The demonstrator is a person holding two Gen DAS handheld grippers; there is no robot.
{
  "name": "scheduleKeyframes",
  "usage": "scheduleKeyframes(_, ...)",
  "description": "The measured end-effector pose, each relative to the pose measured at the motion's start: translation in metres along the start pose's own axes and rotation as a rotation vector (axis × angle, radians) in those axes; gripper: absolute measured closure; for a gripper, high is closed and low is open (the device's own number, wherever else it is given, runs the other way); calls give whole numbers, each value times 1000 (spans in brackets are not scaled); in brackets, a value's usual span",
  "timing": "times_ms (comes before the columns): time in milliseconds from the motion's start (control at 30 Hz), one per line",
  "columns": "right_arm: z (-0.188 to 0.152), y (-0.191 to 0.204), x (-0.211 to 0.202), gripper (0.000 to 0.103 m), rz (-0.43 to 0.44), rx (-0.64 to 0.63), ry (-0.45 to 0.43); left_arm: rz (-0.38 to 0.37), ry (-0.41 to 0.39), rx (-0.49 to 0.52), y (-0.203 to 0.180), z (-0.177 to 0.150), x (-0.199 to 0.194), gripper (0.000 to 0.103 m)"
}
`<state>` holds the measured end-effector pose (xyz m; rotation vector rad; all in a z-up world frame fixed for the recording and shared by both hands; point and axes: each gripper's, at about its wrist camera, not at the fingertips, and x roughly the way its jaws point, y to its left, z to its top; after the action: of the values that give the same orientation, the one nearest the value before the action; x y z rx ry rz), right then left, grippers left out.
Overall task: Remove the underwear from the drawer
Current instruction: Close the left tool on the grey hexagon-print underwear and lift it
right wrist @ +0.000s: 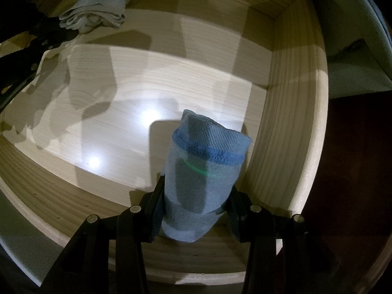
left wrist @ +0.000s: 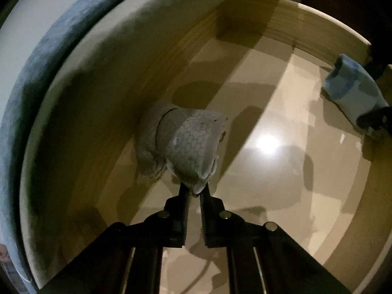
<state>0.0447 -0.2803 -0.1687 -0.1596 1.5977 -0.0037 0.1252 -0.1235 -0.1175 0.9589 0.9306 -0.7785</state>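
- Fingers of the left gripper (left wrist: pixel 196 191) are being kept pinched together on the near edge of the grey underwear (left wrist: pixel 186 144), a rolled bundle printed with a honeycomb pattern; only a thin fold of its fabric is being squeezed between the tips, and the bulk of the roll is being shown beyond and above them.
- Fingers of the right gripper (right wrist: pixel 196 210) are being held partly closed around the blue underwear (right wrist: pixel 201 178), a mesh roll with a darker blue band; the roll is being clamped on both flanks, its lower end sitting deep between the pads and its upper end sticking out past the tips.
- Both rolls are being shown inside the drawer (right wrist: pixel 294 127), over its pale wooden floor.
- From the left wrist, the grey roll is being seen close to the drawer's left wall, while the blue roll is being seen well apart at the right edge, beside the opposite wall, with a dark gripper part on it.
- From the right wrist, the grey roll is being seen at the top left, with the other gripper's dark frame just below it.
- Two pieces of underwear are being counted, one grey and one blue.
- Two grippers are being counted, each being closed on one roll.
- One drawer is being counted.
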Motion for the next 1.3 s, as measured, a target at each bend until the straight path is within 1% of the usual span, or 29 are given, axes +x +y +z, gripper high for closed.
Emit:
scheduleKeyframes(133,0,0,0,62,0,-1,0,-36,18,6,-5,0,-5,95)
scheduleKeyframes(333,0,0,0,62,0,1,0,-100,61,10,-9,-17,-18,95)
scheduleKeyframes(567,1,0,-1,61,1,1,1,-148,115,1,-6,-34,-38,95)
scheduleKeyframes(800,2,-2,-1,61,-2,-1,5,-165,174,-8,-11,-47,-47,95)
scheduleKeyframes(1000,4,0,-2,61,-4,0,5,-189,206,-90,-4,-53,-50,95)
scheduleKeyframes(1033,3,-1,-3,61,-4,0,5,-195,214,-111,1,-53,-51,94)
scheduleKeyframes(1067,3,-1,-3,61,-4,0,5,-196,218,-130,-1,-60,-50,94)
scheduleKeyframes(1133,4,-1,-3,61,-3,1,5,-220,238,-183,1,-64,-48,93)
scheduleKeyframes(1167,4,-1,-3,61,-4,2,5,-229,248,-206,25,-64,-36,92)
scheduleKeyframes(1200,4,-1,-3,61,-4,2,5,-244,263,-233,32,-64,-33,92)
scheduleKeyframes(1300,4,-1,-3,61,-3,2,4,-253,302,-282,42,-64,-28,89)
